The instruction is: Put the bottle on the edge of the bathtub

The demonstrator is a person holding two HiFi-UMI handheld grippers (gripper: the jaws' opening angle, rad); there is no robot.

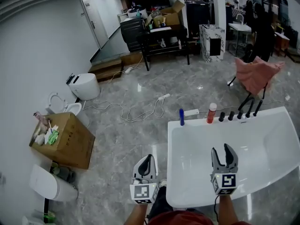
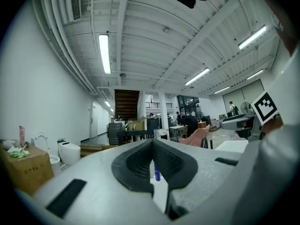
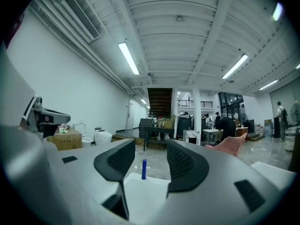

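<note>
A slim blue bottle (image 1: pixel 182 116) stands upright on the far rim of the white bathtub (image 1: pixel 187 191), with a red bottle (image 1: pixel 212 112) a little to its right on the same rim. My right gripper (image 1: pixel 221 150) hangs over the tub's near end, open and empty. In the right gripper view the blue bottle (image 3: pixel 144 169) shows far off between the spread jaws of the right gripper (image 3: pixel 151 144). My left gripper (image 1: pixel 147 160) is left of the tub's near corner, shut with nothing in it. In the left gripper view, the left gripper (image 2: pixel 152 144) shows the blue bottle (image 2: pixel 157 172) through the slit below its pads.
Several black taps (image 1: pixel 239 114) line the tub's far rim to the right. A white power strip (image 1: pixel 191 112) and a cable (image 1: pixel 140 110) lie on the marble floor behind the tub. A cardboard box (image 1: pixel 65 139) and toilets (image 1: pixel 85 86) stand at left, and a pink draped chair (image 1: pixel 257 74) stands at back right.
</note>
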